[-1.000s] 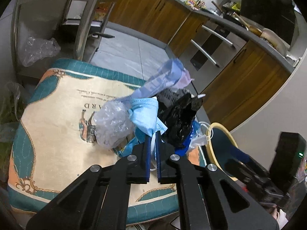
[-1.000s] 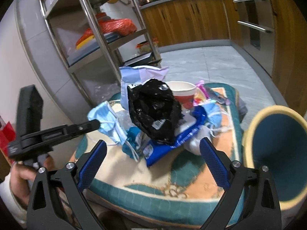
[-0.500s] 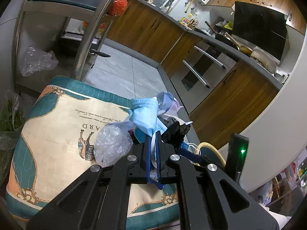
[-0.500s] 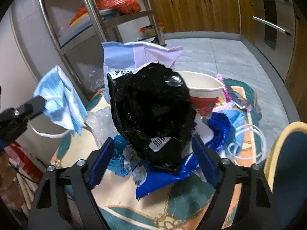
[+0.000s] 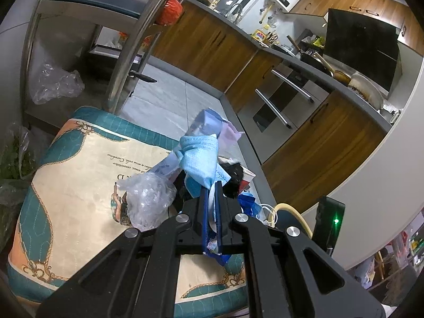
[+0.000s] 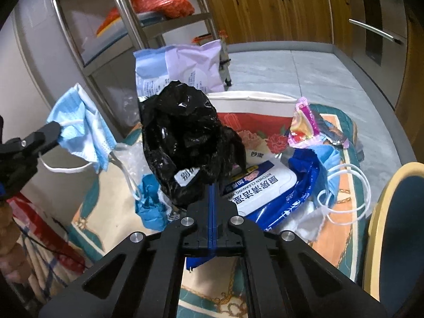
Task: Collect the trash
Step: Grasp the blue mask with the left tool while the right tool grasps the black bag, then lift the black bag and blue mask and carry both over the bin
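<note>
While the left hand-held gripper (image 5: 210, 198) pinches a pale blue pleated face mask (image 5: 202, 159), lifted clear, other litter covers the cushioned surface (image 5: 66, 198). Right hand-held gripper (image 6: 213, 193): jaws fully together on a crumpled black plastic bag (image 6: 185, 137).

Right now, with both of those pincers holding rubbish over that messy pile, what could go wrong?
The right gripper pinches only an edge of the black plastic bag, so it might slip out or snag the blue wipes packet beneath. The left gripper holds the blue face mask, whose ear loop dangles and could catch on the pile.
</note>
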Action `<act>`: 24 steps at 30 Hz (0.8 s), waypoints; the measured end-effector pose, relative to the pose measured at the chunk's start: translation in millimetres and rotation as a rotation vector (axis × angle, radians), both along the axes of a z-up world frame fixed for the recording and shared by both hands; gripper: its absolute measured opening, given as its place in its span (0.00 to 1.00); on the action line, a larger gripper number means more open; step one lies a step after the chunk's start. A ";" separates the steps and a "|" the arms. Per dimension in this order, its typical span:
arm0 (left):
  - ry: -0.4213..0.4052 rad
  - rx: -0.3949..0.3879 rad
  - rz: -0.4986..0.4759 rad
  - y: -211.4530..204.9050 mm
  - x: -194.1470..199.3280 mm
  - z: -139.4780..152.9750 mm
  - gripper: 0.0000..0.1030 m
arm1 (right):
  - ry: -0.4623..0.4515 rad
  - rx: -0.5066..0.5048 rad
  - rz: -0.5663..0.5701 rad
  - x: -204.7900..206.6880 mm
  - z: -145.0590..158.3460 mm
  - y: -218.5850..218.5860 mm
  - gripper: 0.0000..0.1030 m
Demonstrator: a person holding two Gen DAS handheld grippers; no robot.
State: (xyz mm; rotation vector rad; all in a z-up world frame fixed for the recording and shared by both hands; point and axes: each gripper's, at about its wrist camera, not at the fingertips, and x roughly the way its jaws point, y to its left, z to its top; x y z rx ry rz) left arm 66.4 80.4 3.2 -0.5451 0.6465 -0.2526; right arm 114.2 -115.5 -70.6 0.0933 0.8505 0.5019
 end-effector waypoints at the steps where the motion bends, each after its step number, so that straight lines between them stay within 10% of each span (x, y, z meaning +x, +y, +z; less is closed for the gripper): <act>1: 0.002 0.001 0.001 0.3 -0.1 -0.2 0.04 | 0.006 0.009 -0.002 1.4 0.7 -0.9 0.01; 3: 0.008 0.002 0.005 0.8 -0.2 -1.7 0.04 | 0.019 0.028 -0.025 6.2 2.8 -3.2 0.08; 6: 0.022 0.002 0.021 4.5 0.0 -4.6 0.04 | 0.032 0.058 -0.056 15.6 5.9 -5.2 0.45; 24: 0.091 0.007 0.090 25.4 11.8 -26.8 0.04 | 0.049 0.066 -0.008 60.7 -1.5 46.7 0.71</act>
